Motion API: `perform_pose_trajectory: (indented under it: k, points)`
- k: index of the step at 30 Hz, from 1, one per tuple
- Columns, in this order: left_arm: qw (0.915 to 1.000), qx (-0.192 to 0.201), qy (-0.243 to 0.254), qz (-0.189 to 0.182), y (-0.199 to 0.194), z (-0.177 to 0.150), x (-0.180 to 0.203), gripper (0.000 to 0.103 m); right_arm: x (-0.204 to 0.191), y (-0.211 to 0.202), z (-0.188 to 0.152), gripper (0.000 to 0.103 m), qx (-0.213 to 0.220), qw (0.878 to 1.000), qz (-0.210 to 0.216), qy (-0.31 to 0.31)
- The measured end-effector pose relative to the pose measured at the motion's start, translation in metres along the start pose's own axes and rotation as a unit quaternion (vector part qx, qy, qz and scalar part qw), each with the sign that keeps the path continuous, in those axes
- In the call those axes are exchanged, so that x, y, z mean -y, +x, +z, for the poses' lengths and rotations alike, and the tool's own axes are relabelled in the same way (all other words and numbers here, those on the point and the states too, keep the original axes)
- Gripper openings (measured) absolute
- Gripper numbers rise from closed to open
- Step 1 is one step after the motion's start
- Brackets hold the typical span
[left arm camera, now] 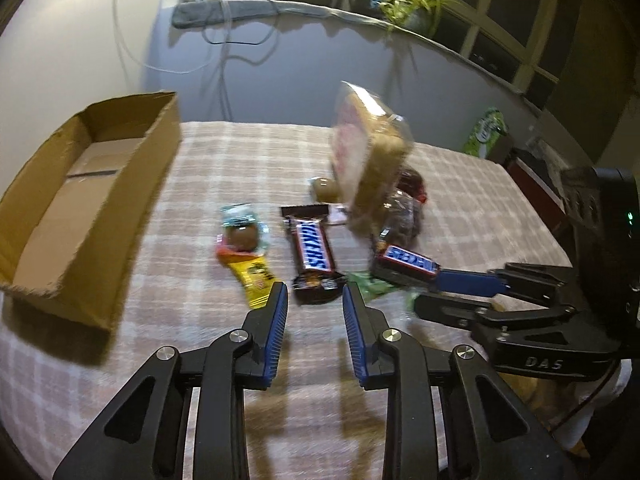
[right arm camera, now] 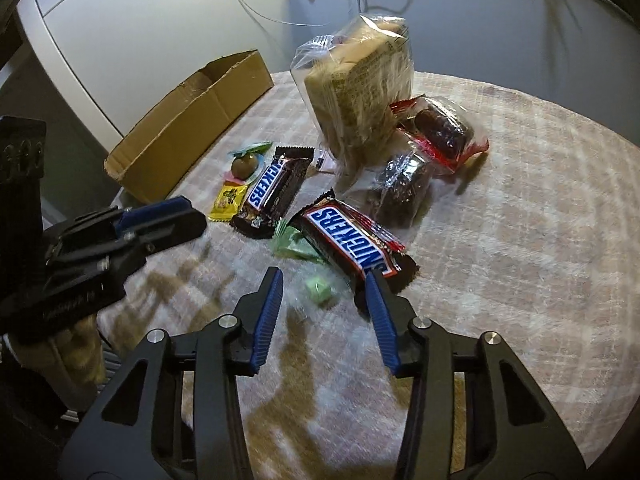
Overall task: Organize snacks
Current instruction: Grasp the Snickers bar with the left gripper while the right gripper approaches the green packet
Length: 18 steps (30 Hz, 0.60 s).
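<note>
- On the pale checked woven tablecloth, a heap of snacks is sitting beside an open brown corrugated cardboard box, which is lying empty at the left.
- The glossy brown Snickers bar nearest the box is lying flat, long axis running away from the left wrist camera.
- A second Snickers bar in a shiny wrapper is lying slantwise over a crinkly green packet.
- A tall clear plastic bag of tan cake slices is standing upright behind them.
- The left gripper is hovering narrowly parted, nothing between the ribbed blue pads.
- The right gripper is standing somewhat wider, a small green cube lying loose in the gap.
</note>
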<state>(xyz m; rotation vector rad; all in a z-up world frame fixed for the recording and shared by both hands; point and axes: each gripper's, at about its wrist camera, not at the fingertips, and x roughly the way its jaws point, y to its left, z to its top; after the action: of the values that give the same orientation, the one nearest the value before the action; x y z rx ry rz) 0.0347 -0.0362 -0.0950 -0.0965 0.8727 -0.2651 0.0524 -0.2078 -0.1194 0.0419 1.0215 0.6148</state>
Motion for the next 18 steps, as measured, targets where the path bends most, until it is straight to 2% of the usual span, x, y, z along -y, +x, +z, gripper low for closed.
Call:
perform_pose_trajectory:
  k: [4, 7, 14, 18]
  points:
    - [1.0000, -0.005, 0.002, -0.003, 0.008, 0.005, 0.000, 0.027, -0.005, 0.004, 0.000, 0.045, -0.006, 1.000, -0.017, -0.013]
    - [0.9999, -0.009, 0.007, -0.004, 0.012, 0.006, 0.002, 0.027, -0.012, 0.002, 0.000, 0.045, -0.010, 1.000, 0.004, -0.014]
    - [0.9998, -0.015, 0.008, 0.006, 0.027, 0.015, 0.003, 0.027, -0.009, 0.013, -0.002, 0.045, -0.014, 1.000, 0.002, 0.004]
    - [0.9998, -0.017, 0.008, 0.012, 0.035, 0.019, -0.001, 0.027, -0.009, 0.007, -0.007, 0.044, -0.013, 0.999, 0.026, 0.022]
